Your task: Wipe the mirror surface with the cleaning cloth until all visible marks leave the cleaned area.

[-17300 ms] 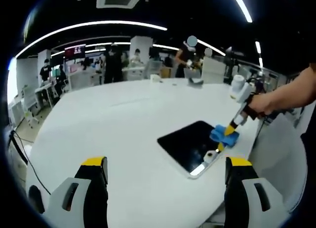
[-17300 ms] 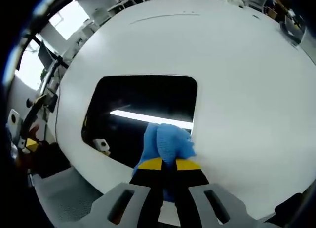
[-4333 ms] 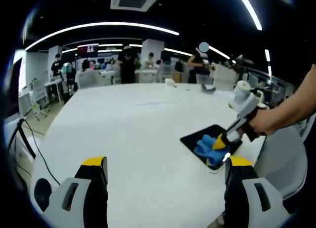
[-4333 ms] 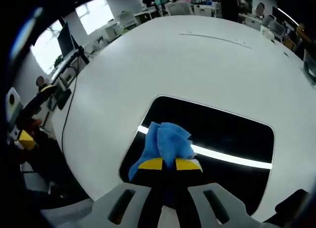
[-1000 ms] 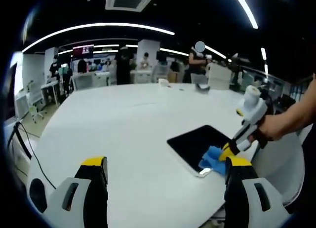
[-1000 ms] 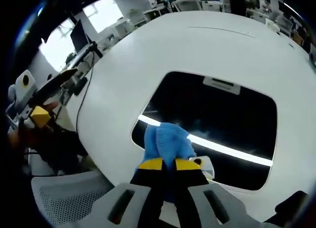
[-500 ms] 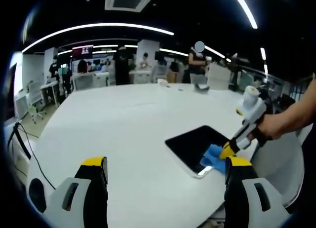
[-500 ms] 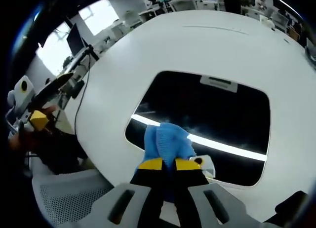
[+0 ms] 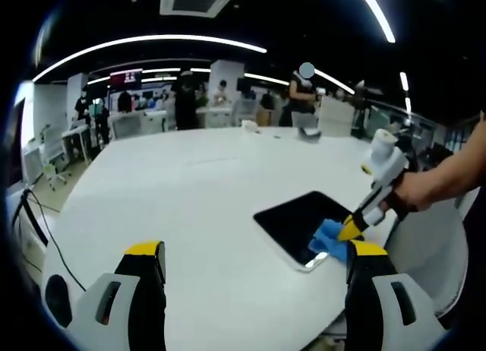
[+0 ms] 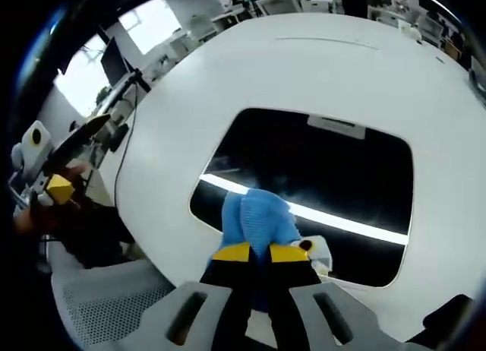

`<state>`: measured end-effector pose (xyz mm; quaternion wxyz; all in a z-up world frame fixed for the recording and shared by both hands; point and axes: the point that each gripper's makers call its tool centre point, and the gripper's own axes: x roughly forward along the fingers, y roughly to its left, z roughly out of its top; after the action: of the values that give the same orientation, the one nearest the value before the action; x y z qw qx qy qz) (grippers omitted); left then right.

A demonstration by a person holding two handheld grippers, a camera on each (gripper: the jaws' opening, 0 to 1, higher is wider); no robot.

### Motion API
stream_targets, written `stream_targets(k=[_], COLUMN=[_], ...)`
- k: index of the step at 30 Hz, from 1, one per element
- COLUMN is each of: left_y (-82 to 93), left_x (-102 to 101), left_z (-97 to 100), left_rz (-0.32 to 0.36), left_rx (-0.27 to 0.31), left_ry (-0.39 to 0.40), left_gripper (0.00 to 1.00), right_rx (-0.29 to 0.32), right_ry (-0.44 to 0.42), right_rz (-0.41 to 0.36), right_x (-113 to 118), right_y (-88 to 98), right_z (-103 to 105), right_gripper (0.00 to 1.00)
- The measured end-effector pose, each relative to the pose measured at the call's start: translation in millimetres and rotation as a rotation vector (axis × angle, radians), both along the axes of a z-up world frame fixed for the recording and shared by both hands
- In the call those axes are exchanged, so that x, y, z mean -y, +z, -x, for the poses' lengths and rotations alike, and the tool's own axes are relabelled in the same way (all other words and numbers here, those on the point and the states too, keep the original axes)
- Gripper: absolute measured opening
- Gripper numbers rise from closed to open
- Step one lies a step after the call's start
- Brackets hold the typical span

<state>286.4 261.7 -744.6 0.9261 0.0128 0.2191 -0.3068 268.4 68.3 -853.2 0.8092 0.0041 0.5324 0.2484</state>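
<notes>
a: what's closest to the mirror [image 10: 304, 184] just now?

b: the right tool [image 10: 258, 254], jaws clamped together on the blue cleaning cloth [image 10: 256, 216]. the cloth presses on the mirror's near edge, just inside the rim, beside the bright reflected light strip.

a: has anything changed in the last second?

b: only a little. the cloth has slid slightly along that near edge; in the left gripper view the right tool [image 9: 353, 228] and cloth [image 9: 328, 238] sit a touch further in over the mirror [image 9: 300, 222] than a second ago. four seconds back the cloth was at the mirror's other end, so the strokes have crossed it.

a: so is the wiping done?

b: i'd judge not. a faint hazy smear still shows on the glass just past the cloth, so that patch likely needs another pass.

a: and the left tool [image 9: 254, 267]?

b: its jaws stand wide apart, holding nothing, above the white bench [image 9: 175, 191], well short of the mirror. it has stayed there throughout.

a: further off?

b: beyond the mirror the bench runs on bare, then people [image 9: 302, 96] stand at desks well behind it.
</notes>
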Motion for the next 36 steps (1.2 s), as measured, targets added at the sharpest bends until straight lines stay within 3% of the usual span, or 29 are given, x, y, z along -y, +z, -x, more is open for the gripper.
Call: stream_targets(k=[36], left_y=[-3.5], left_x=[-0.3], left_z=[-5.7], left_rz=[0.014], left_rx=[-0.006], left_ry=[0.006], left_gripper=[1.0], right_rx=[-0.001], right_ry=[0.011], right_rz=[0.06], right_x=[1.9], right_y=[-1.2], right_z=[-22.8], right_gripper=[0.0])
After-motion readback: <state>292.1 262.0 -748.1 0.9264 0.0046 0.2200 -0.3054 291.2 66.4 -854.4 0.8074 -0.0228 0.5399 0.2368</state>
